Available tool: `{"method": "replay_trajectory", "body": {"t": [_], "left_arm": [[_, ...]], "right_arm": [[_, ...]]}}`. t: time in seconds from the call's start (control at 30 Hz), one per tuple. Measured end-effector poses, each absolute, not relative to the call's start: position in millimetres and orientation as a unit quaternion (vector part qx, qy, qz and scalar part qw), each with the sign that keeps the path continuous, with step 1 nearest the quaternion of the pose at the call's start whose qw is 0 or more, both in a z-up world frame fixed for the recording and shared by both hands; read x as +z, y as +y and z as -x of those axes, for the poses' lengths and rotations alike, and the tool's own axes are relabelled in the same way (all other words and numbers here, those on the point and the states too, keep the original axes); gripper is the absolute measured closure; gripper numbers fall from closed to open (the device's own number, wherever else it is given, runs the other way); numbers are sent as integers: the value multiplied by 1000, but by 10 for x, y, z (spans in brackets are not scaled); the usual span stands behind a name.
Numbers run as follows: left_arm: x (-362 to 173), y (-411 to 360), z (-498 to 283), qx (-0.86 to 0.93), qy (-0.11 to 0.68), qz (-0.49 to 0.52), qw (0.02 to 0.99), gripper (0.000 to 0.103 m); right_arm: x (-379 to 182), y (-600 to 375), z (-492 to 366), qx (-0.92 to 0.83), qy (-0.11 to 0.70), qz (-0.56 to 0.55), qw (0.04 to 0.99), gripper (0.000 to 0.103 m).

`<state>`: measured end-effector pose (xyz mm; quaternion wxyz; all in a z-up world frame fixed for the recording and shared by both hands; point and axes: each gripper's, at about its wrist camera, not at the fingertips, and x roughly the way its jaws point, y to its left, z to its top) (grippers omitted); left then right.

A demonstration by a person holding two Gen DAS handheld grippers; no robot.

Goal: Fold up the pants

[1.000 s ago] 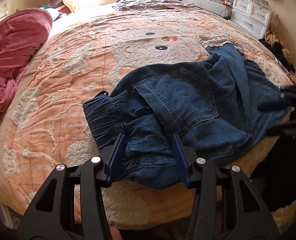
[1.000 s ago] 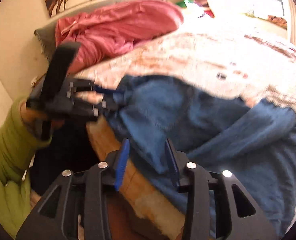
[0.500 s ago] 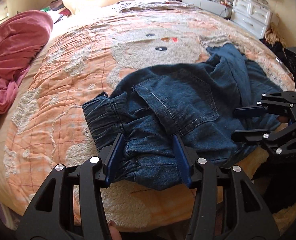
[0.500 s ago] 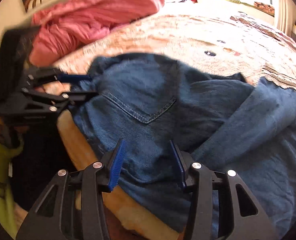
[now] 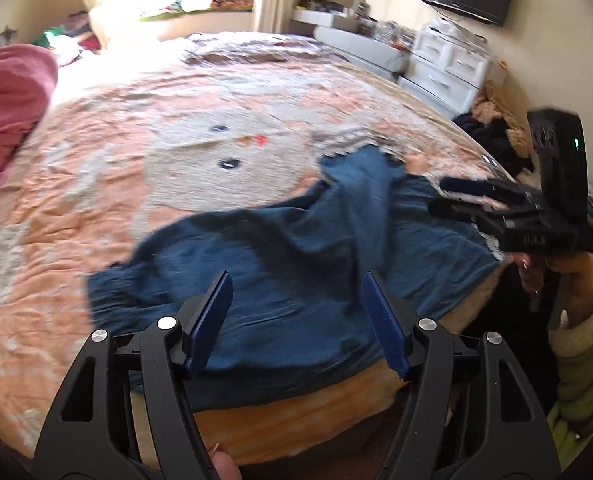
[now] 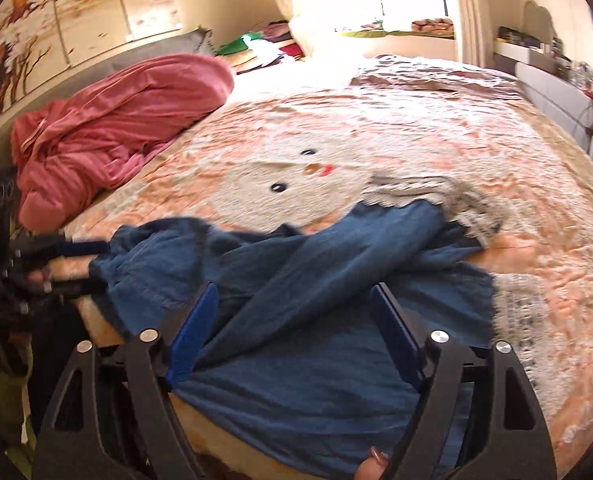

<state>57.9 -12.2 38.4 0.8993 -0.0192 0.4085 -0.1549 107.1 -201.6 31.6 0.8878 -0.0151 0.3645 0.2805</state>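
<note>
A: Left wrist view. State of the left gripper (image 5: pixel 298 320)?

B: Fingers spread, and they have just been opening. Nothing is pinched. The pants (image 5: pixel 296 264) lie beyond and below the fingertips on the bed (image 5: pixel 96 184), close to its near edge, and show through the gap between the fingers without touching the pads.

A: Fold status in this view?

B: Partial, as a judgement. The denim sits as a bunched, roughly doubled heap. One leg runs up and away past the right fingertip. Edges are not aligned.

A: Is the other tool visible?

B: Yes. The right gripper (image 5: pixel 442 196) sits far right of the left fingers, over the right end of the pants. Its spread cannot be read here.

A: Right wrist view.

B: The right gripper (image 6: pixel 292 336) has its fingers spread wide, just opened, with nothing clamped. The pants (image 6: pixel 316 280) fill the space between and ahead of the fingers. A leg crosses diagonally from the left finger up to the right. The left gripper (image 6: pixel 62 268) is far left of the fingers, at the waist end, blurred.

A: Remaining work?

B: Judged: flatten the legs, square the edges, make a further fold. Both tools must regrasp first.
</note>
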Motion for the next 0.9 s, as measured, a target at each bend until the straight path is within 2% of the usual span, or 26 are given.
{"method": "replay_trajectory", "body": {"t": [0.07, 0.2, 0.43, 0.53, 0.57, 0.6, 0.9], "left_arm": [[291, -333, -677, -184, 421, 24, 888, 44], [64, -662, -873, -226, 451, 23, 863, 45], [-314, -903, -1238, -227, 502, 40, 833, 65], [-350, -908, -1250, -231, 489, 49, 840, 83], [-368, -896, -1261, -242, 487, 61, 837, 95], [-379, -893, -1259, -252, 483, 75, 835, 98], [-394, -1055, -1178, -283, 454, 51, 843, 98]], "right_arm": [[360, -2112, -1170, 270, 365, 6, 891, 17], [408, -2241, -1380, 249, 367, 21, 896, 15], [360, -2072, -1861, 244, 382, 46, 890, 15], [267, -1902, -2131, 239, 395, 63, 885, 15], [231, -1853, -2203, 237, 399, 69, 883, 15], [193, -1795, -2280, 234, 404, 77, 881, 15], [-221, -1418, -2987, 178, 460, 102, 864, 25]]}}
